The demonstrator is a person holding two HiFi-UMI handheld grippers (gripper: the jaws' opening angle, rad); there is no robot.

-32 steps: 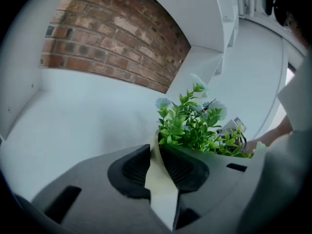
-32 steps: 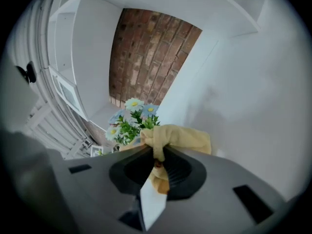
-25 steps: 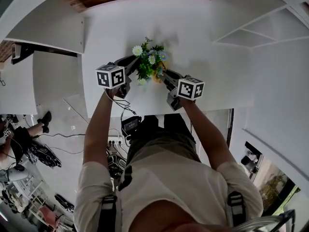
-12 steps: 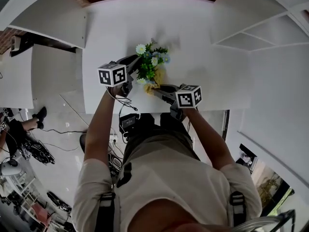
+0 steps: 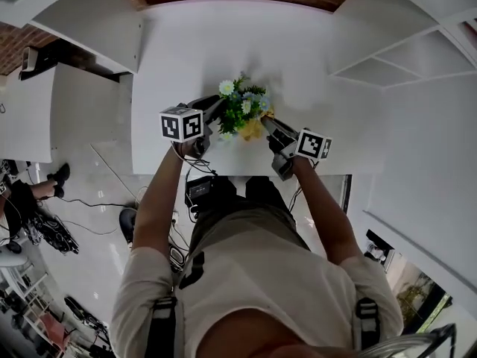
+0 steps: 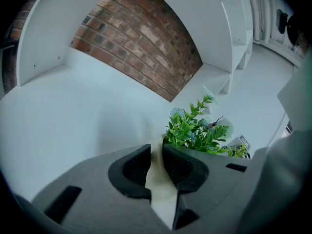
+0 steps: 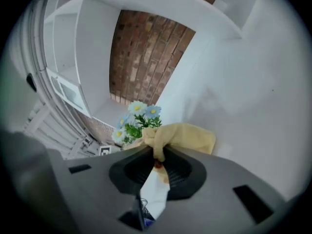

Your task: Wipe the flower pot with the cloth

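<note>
The flower pot [image 6: 156,178] stands near the front edge of the white worktop [image 5: 313,58], its flowers [image 5: 243,107] hiding most of it from above. The jaws of the left gripper [image 5: 215,111] are nearly together and clamped on what appears to be the pot's pale rim, so the pot is steadied. The jaws of the right gripper [image 7: 156,161] are pinched shut on a bunched corner of the yellow cloth [image 7: 184,136]. Half a second ago the cloth was held at the near front of the pot. It is now carried round to the pot's right side, just beside the flowers, and the right gripper is rolled with it. This is judged to be one wiping stroke across the front. The wiping is under way, and the far side is probably not yet covered.
</note>
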